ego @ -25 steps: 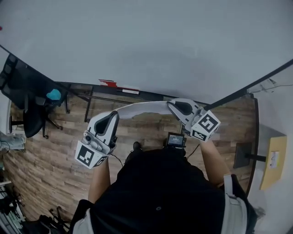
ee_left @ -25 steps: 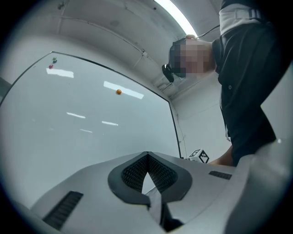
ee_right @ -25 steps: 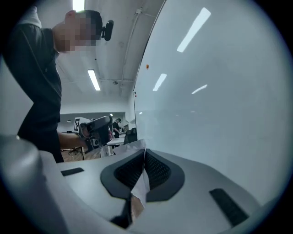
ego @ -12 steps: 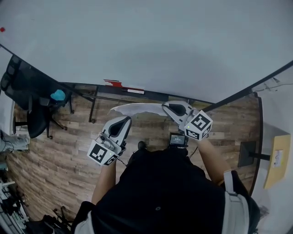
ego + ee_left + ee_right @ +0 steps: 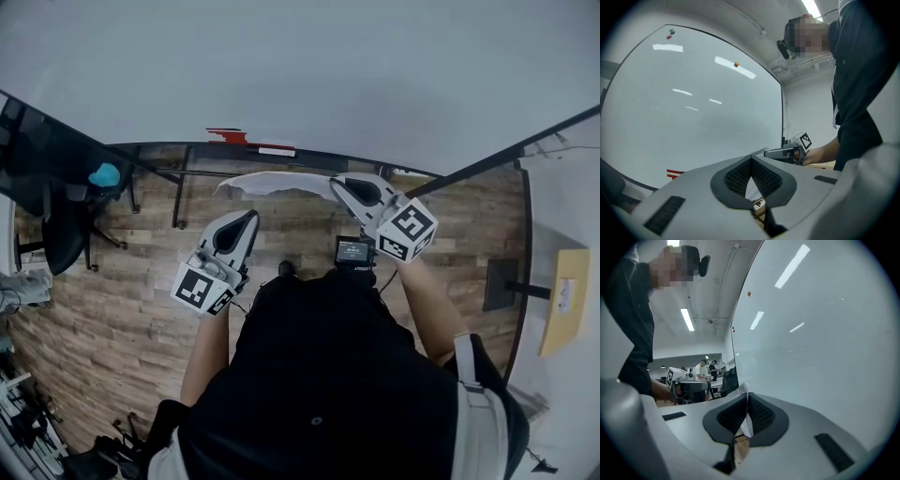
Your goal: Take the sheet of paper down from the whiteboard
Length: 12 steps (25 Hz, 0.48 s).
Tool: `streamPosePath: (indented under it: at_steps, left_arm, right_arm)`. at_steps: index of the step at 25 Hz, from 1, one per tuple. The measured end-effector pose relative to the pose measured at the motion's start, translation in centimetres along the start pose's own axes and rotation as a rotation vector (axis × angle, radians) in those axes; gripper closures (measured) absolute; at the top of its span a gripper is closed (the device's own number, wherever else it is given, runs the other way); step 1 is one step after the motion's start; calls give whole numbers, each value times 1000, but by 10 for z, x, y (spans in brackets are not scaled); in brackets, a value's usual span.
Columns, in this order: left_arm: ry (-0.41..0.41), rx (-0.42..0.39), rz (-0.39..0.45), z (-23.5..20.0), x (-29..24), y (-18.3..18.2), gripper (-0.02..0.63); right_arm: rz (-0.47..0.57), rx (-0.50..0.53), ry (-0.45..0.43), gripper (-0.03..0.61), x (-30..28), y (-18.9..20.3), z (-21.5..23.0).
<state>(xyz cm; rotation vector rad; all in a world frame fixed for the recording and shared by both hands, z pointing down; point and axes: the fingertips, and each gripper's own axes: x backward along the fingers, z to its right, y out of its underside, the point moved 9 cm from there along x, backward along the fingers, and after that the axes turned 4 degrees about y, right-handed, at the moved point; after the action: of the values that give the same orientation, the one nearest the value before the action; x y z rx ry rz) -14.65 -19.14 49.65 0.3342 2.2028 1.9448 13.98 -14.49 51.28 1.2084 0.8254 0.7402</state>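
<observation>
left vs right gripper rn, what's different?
The right gripper is clamped on one end of the sheet of paper; the left gripper is shut on nothing, and the sheet's free end sits apart from it. In the head view the right gripper is nearer the whiteboard, the left gripper lower in the frame, farther from it. Shared: both jaws closed, both pointing toward the whiteboard.

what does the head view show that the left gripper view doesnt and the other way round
Only the head view: the wooden floor, the black chair, and the whole curve of the sheet of paper hanging from the shut right gripper, clear of the left gripper. Only the left gripper view: small coloured magnets high on the whiteboard and a ceiling light. Both: the whiteboard, the right gripper and the red stripes at the board's lower edge.
</observation>
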Motion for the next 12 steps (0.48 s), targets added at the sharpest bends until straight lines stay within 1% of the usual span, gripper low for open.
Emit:
streamPosePath:
  at_steps: [2, 5, 8, 12]
  left_arm:
    - [-7, 1, 3, -5, 10, 2, 603]
    - [0, 3, 4, -12, 27, 5, 603]
    - [15, 10, -2, -21, 43, 10, 604]
    - [31, 29, 2, -32, 51, 16, 605]
  right_arm:
    - [12, -17, 9, 558, -6, 6, -8]
    - [22, -20, -3, 558, -18, 12, -28]
    - [15, 7, -3, 558, -31, 14, -48]
    - [16, 36, 24, 558, -35, 11, -63]
